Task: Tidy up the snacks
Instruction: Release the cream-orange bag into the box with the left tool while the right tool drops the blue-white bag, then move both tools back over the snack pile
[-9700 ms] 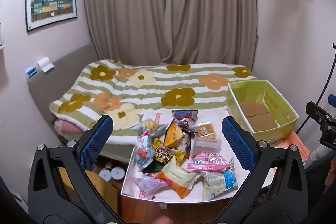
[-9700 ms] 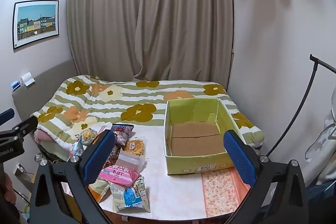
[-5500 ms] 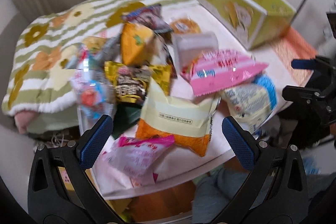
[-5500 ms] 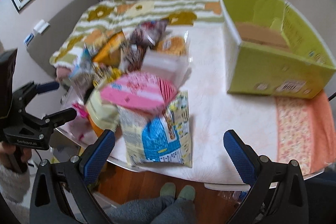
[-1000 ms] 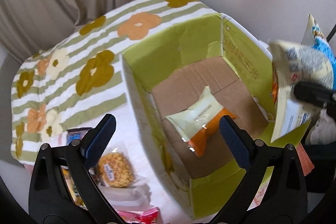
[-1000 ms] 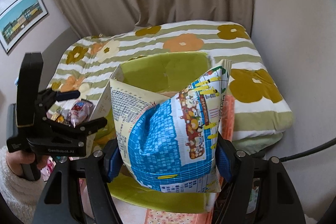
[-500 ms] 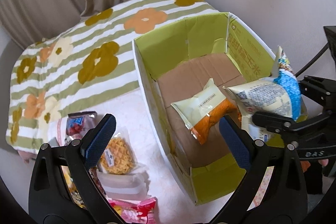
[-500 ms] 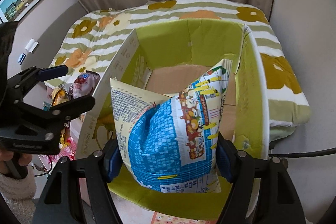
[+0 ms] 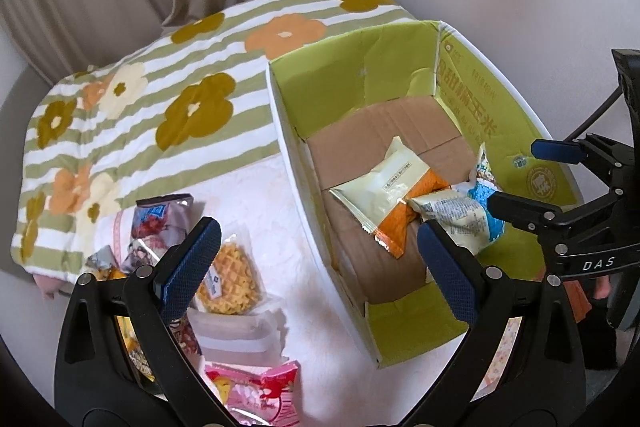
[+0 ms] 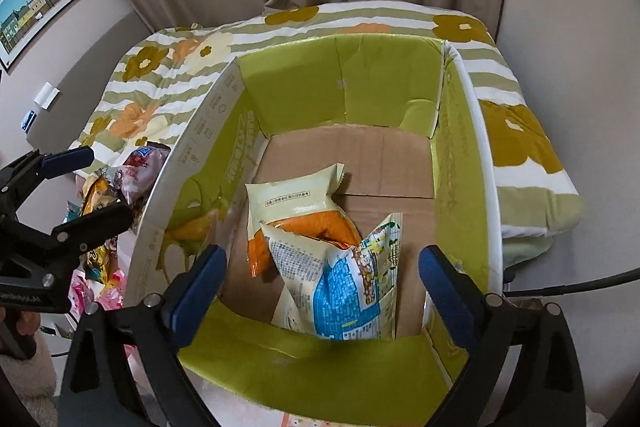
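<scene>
The left wrist view looks down from left of the green box [image 9: 404, 55]; the right wrist view looks down over its near wall. Both share its interior.

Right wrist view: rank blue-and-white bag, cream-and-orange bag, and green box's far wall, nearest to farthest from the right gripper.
1. blue-and-white bag: just ahead of the open right gripper, at the near end of the green box.
2. cream-and-orange bag: behind it, mid-floor, partly under it.
3. far wall: at the back, next to the floral quilt.
</scene>
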A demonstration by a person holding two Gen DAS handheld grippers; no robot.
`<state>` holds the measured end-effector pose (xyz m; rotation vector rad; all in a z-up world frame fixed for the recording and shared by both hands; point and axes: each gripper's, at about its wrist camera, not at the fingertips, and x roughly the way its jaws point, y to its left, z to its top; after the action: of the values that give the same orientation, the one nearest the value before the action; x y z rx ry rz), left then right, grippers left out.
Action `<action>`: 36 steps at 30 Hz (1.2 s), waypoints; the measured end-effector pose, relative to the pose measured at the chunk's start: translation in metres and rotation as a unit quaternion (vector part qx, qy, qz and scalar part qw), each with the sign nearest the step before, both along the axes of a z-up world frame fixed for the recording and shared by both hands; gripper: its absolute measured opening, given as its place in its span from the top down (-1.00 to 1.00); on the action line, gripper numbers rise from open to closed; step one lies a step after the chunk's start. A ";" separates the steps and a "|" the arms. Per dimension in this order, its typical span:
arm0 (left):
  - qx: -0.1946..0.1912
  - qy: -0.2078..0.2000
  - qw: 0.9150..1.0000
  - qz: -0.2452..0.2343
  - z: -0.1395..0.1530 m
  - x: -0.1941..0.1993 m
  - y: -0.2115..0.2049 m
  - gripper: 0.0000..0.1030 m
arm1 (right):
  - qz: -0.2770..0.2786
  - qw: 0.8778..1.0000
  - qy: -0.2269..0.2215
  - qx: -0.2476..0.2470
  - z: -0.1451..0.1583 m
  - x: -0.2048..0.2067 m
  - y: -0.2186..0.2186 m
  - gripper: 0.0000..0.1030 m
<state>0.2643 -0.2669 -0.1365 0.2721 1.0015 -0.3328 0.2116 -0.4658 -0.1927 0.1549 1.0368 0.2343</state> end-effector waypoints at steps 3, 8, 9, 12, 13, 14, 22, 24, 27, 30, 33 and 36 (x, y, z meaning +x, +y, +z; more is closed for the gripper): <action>-0.003 -0.007 1.000 0.003 0.005 -0.007 0.001 -0.90 | 0.000 1.000 -0.009 0.006 0.007 -0.006 -0.001 -0.86; -0.012 -0.027 0.999 0.011 0.021 -0.023 0.005 -0.90 | 0.008 0.999 -0.036 -0.002 0.028 -0.019 0.000 -0.86; -0.015 -0.034 0.999 0.014 0.026 -0.028 0.006 -0.90 | 0.010 0.999 -0.043 -0.001 0.033 -0.022 0.000 -0.86; -0.019 -0.051 0.998 0.023 0.038 -0.038 0.010 -0.90 | 0.020 0.998 -0.064 0.012 0.050 -0.032 0.002 -0.86; -0.022 -0.055 0.998 0.028 0.042 -0.042 0.012 -0.90 | 0.022 0.997 -0.071 0.016 0.056 -0.034 0.002 -0.86; -0.027 -0.058 0.997 0.032 0.046 -0.047 0.015 -0.90 | 0.026 0.996 -0.078 0.019 0.062 -0.037 0.003 -0.86; -0.029 -0.094 0.992 0.082 0.065 -0.080 0.050 -0.90 | 0.074 0.988 -0.133 0.037 0.097 -0.060 0.030 -0.86; -0.037 -0.099 0.990 0.094 0.068 -0.086 0.065 -0.90 | 0.087 0.985 -0.139 0.046 0.100 -0.062 0.039 -0.86; -0.057 -0.098 0.987 0.116 0.071 -0.094 0.093 -0.90 | 0.111 0.983 -0.141 0.050 0.104 -0.063 0.060 -0.86; -0.056 -0.099 0.984 0.137 0.072 -0.101 0.124 -0.90 | 0.131 0.980 -0.140 0.051 0.106 -0.064 0.085 -0.86; -0.053 -0.091 0.983 0.149 0.068 -0.105 0.156 -0.90 | 0.145 0.979 -0.134 0.054 0.105 -0.070 0.113 -0.86; -0.050 -0.074 0.983 0.160 0.061 -0.106 0.192 -0.90 | 0.141 0.982 -0.114 0.051 0.096 -0.073 0.144 -0.86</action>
<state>0.1583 -0.0749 -0.0757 0.0408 0.8623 -0.0694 0.1391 -0.3217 -0.0967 0.0710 0.8163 0.5518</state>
